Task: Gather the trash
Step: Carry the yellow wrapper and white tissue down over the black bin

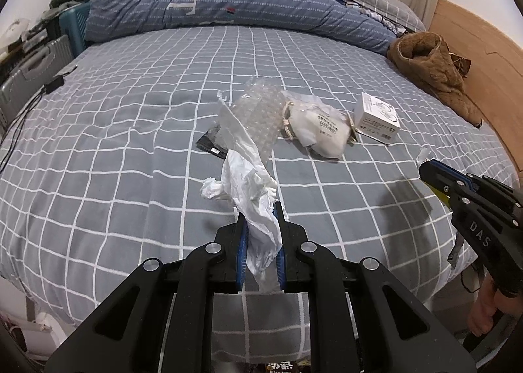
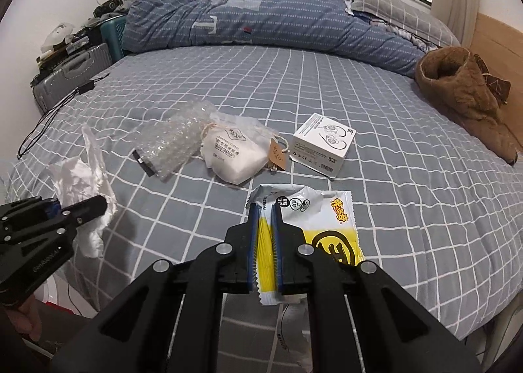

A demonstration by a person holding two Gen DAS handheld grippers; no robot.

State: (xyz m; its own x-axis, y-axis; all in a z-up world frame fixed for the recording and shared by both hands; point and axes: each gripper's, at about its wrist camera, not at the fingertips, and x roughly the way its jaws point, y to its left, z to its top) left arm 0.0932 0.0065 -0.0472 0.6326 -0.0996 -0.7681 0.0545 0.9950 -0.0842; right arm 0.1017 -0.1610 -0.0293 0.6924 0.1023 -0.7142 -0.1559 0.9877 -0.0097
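In the left wrist view, the left claw (image 1: 260, 209) sits at the bottom centre of the frame, its blue-padded jaws clamped tight on a crumpled white plastic bag (image 1: 251, 196) that rises out of them toward the middle of the picture. In the right wrist view that same bag (image 2: 86, 177) shows at the left edge, bunched in front of the left claw (image 2: 94, 206), lifted clear of the bed.

The right claw (image 2: 265, 209) fills the bottom centre of the right wrist view, pinched shut on a flat white and yellow snack wrapper (image 2: 313, 219) with a black circle mark; the wrapper spreads to the right of the jaws and hangs below them. In the left wrist view the right claw (image 1: 428, 170) enters from the right edge, with a hand (image 1: 483, 311) under it at lower right.

More items lie on the grey bed sheet with a white grid (image 2: 392, 209). Near the middle of the frame sit a clear bubble-wrap pouch (image 2: 170, 144), a white drawstring cloth bag with a tan tag (image 2: 235, 157) touching it on the right, and a small white cardboard box (image 2: 322, 144) just beside that. A brown fleece garment (image 2: 464, 92) lies at the right edge, and a blue striped quilt (image 2: 261, 20) is heaped along the top.
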